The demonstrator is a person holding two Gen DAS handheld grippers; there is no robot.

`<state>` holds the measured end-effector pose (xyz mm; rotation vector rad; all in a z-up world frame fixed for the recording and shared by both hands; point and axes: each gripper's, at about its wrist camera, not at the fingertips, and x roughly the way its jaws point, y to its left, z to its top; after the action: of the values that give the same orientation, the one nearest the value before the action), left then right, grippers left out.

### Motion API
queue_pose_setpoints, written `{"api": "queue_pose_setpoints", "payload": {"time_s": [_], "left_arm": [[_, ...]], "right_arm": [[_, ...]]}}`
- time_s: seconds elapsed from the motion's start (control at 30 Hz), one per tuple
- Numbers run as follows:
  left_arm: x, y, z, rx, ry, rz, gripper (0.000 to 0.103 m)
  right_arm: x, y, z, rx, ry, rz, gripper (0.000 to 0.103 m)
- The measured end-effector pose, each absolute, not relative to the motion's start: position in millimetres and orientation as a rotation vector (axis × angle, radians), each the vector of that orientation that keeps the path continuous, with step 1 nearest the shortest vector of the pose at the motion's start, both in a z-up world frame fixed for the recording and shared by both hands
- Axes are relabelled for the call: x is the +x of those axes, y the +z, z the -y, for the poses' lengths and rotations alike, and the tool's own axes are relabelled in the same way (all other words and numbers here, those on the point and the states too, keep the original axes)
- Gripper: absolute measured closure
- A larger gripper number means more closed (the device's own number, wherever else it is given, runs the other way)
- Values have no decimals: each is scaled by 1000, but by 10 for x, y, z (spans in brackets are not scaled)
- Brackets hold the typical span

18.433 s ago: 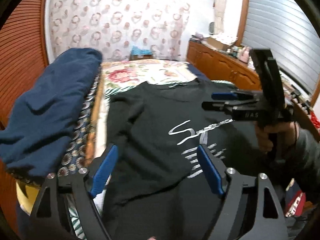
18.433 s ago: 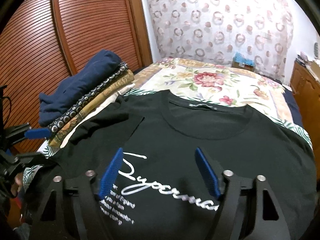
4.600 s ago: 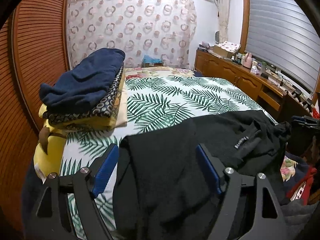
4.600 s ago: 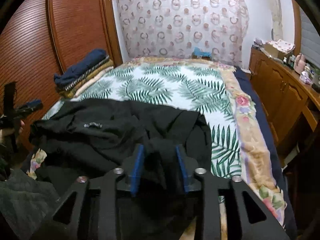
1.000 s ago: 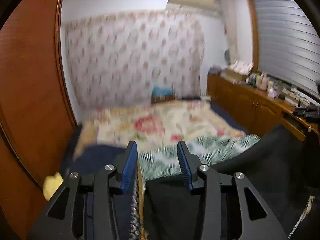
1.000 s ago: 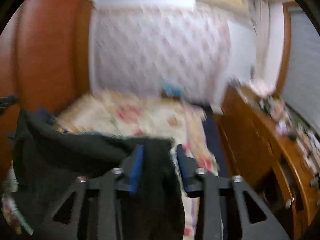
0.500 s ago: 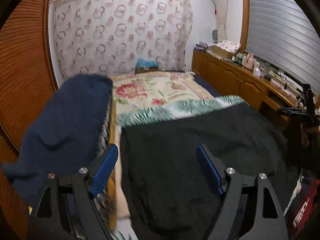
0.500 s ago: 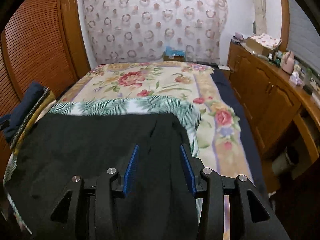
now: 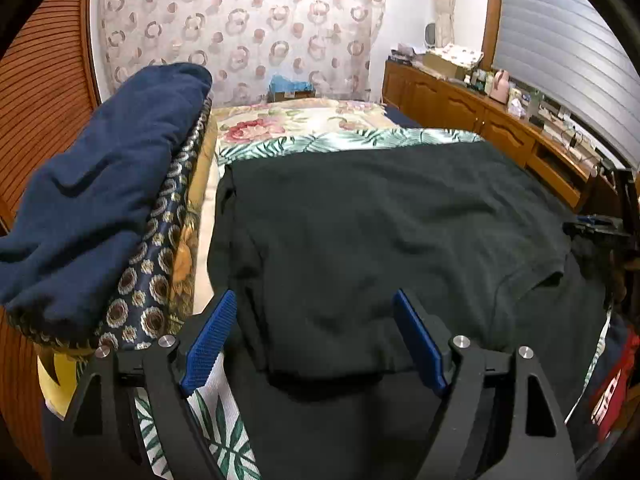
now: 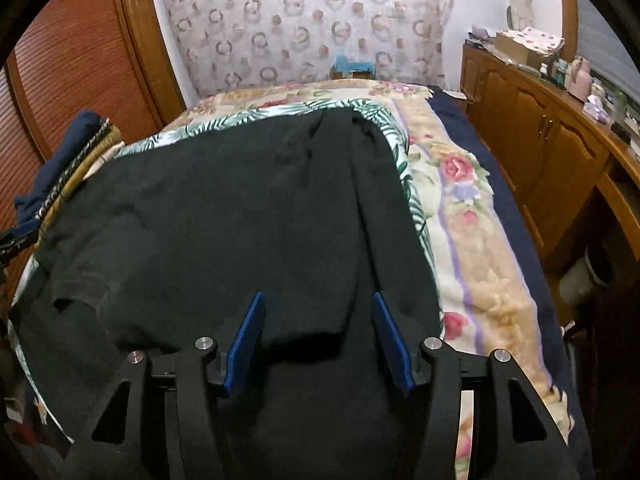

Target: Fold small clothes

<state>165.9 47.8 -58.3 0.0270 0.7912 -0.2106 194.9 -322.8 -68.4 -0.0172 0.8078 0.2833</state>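
Note:
A black T-shirt [image 9: 380,220] lies spread flat on the bed, plain side up, with its hem at the far end. Its near edge hangs over the bed's front. My left gripper [image 9: 315,300] hovers open over the shirt's near left part, its blue pads wide apart and off the cloth. In the right wrist view the same shirt [image 10: 240,208] fills the middle. My right gripper [image 10: 318,298] stands over its near right part. Its jaws are opening; black cloth lies between and under the pads, which do not press on it.
A stack of folded clothes [image 9: 100,200] topped by a navy garment sits on the bed's left side, close to the shirt. The floral and palm-leaf bedspread [image 10: 460,200] shows to the right. A wooden cabinet [image 10: 540,132] runs along the right wall, slatted wardrobe doors [image 10: 80,60] along the left.
Both grippers came down toward the bed. The left jaws went from narrow to wide, and the right jaws have spread apart. The shirt, lifted a second ago, now lies flat.

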Motion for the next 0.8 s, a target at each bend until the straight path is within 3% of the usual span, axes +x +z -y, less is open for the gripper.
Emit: {"api": "queue_pose_setpoints", "payload": {"time_s": [0.53, 0.6, 0.73, 0.8], "left_arm": [[1561, -924, -431, 43, -189, -871, 22], [1539, -914, -474, 20, -177, -863, 37], [1502, -878, -540, -15, -171, -835, 56], [1494, -851, -559, -22, -171, -823, 72]], "right_arm": [[1877, -751, 3121, -81, 249, -754, 44], [1882, -775, 3117, -82, 247, -753, 44], [1881, -788, 3131, -75, 247, -749, 44], [1879, -791, 3143, -65, 250, -748, 44]]}}
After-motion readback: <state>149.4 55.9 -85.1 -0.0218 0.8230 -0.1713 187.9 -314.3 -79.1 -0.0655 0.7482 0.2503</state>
